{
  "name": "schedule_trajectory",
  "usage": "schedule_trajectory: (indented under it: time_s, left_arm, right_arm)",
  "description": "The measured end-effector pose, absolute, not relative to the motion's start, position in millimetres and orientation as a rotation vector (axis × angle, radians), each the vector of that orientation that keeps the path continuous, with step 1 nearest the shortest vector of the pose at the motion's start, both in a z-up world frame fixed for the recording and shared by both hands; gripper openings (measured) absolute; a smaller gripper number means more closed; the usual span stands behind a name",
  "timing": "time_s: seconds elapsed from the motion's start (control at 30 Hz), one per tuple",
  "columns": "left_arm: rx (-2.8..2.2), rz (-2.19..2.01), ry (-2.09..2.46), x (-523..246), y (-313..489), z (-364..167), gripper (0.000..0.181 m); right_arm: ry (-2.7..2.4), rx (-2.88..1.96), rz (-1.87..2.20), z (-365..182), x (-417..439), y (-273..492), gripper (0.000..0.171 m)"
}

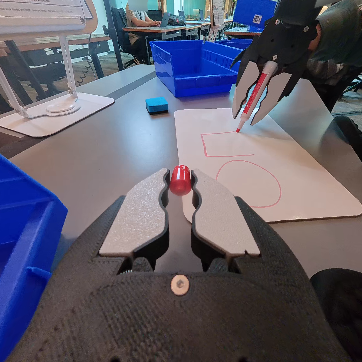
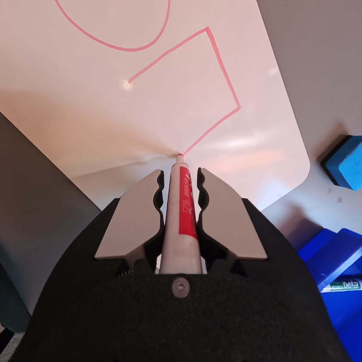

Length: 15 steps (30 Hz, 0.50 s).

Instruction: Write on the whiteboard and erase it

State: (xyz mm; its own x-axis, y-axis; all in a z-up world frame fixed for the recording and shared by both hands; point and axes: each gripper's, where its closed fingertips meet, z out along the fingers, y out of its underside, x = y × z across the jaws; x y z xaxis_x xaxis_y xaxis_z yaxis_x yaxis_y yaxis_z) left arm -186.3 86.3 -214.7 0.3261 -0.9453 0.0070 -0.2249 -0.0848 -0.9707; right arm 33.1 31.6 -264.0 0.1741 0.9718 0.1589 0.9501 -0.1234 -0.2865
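At frame centre, the red-labelled white dry-erase marker is clamped lengthwise by the right gripper so its tip meets the flat white whiteboard, while the red plastic cap is pinched by the left gripper.

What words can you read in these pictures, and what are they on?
I won't repeat the words.
Marker in the right gripper: white print on its red label.
Paper on the stand: too small to read.
Far blue bin: a black-and-white sticker.
Green-and-white label: blurred.
Whiteboard: only drawn shapes.
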Motion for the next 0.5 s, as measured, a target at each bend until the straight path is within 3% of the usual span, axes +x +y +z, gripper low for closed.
schedule_trajectory:
  time_s: [0.5]
  left_arm:
    - [-1.550,-0.874,1.110,-186,85,-214,0.020]
  right_arm:
    - [-1.967,-1.953,0.247,-265,-36,0,0.033]
